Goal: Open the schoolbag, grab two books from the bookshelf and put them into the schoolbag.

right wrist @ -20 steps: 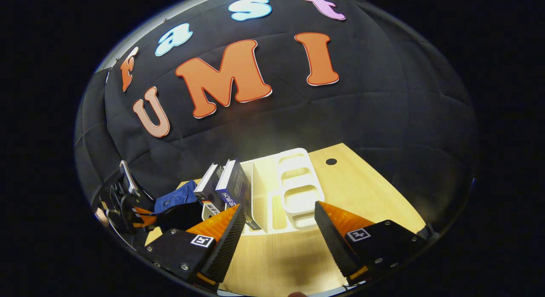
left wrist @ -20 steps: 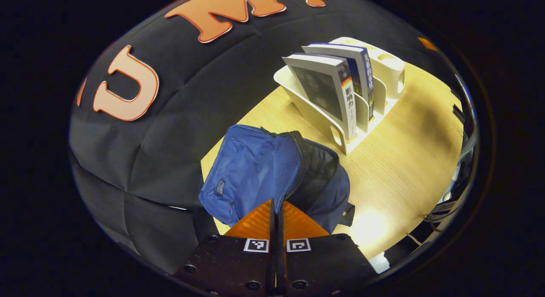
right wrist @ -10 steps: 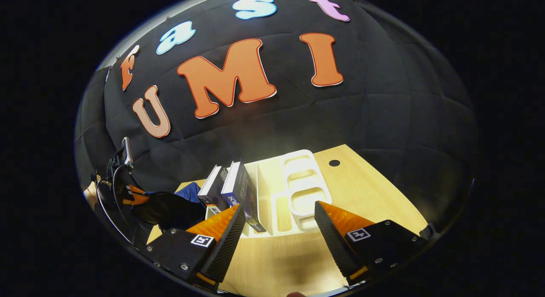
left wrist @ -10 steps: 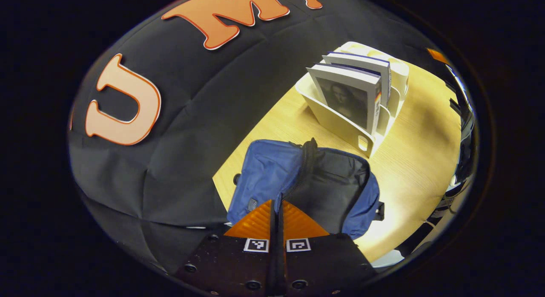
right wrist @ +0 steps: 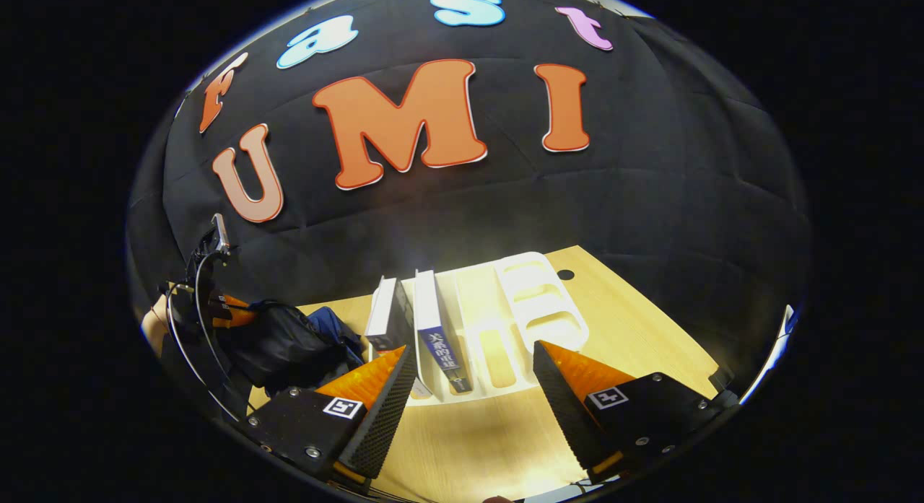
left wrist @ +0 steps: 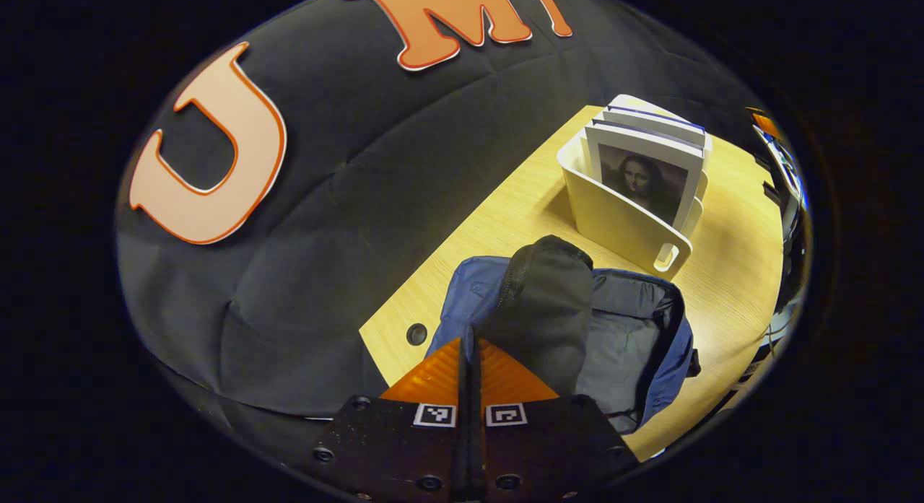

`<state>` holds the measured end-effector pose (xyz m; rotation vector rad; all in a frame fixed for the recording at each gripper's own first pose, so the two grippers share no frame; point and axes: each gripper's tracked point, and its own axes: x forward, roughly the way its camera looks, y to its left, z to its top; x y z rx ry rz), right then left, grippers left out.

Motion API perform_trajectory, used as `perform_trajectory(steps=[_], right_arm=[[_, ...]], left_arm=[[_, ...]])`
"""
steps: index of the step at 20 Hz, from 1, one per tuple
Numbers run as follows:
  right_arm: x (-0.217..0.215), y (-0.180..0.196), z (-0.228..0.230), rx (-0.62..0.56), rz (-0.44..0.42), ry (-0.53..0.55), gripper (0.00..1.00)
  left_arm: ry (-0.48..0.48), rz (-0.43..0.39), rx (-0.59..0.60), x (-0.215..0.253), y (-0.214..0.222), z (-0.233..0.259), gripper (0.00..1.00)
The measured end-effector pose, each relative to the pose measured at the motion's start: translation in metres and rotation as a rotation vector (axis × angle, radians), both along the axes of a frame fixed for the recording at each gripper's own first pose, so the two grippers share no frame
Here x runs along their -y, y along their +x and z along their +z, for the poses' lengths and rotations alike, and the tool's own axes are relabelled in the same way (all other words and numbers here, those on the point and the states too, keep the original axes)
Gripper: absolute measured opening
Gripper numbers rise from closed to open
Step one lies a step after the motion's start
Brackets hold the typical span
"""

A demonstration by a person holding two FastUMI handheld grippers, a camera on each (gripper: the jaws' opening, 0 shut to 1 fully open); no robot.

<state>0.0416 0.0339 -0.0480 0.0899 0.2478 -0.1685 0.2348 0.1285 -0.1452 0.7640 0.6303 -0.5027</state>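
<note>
In the left gripper view we look down past our left claw [left wrist: 469, 351], its two fingers pinched together on the edge of the black-lined flap [left wrist: 545, 308] of the blue fabric schoolbag [left wrist: 650, 330], which lies on the light wooden bench [left wrist: 498, 207] just ahead of us. The flap stands lifted, and beside it the bag's mouth gapes, showing a grey lining inside. A round hole [left wrist: 416, 334] in the bench sits near the bag's left side. Farther along the bench, just beyond the bag, stands the cream plastic bookshelf [left wrist: 621, 225] with its dividers, and in it two upright paperback books: the nearer one with a portrait cover [left wrist: 644, 182] faces us, the second book [left wrist: 660, 120] right behind it. Over in the right gripper view, our right claw [right wrist: 469, 387] hangs released, fingers spread wide with nothing between them, above the bench and close in front of the bookshelf [right wrist: 530, 308]. The two books [right wrist: 415, 322] stand side by side in its left slots, and off to the left the schoolbag [right wrist: 289, 344] shows dark, with the left claw [right wrist: 231, 312] at its edge.
</note>
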Motion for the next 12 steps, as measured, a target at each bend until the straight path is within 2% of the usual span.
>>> perform_trajectory(steps=[6,9,12], right_arm=[[-0.046,0.051,0.046,-0.079,0.06,-0.153,0.97],[-0.08,0.084,0.044,-0.202,0.141,-0.139,0.97],[-0.108,0.119,0.018,-0.372,0.207,-0.096,0.97]], left_arm=[[-0.112,-0.014,-0.036,-0.009,0.005,-0.022,0.01],[-0.158,-0.012,-0.049,-0.013,0.005,-0.025,0.01],[-0.192,-0.019,-0.07,-0.017,0.004,-0.031,0.01]])
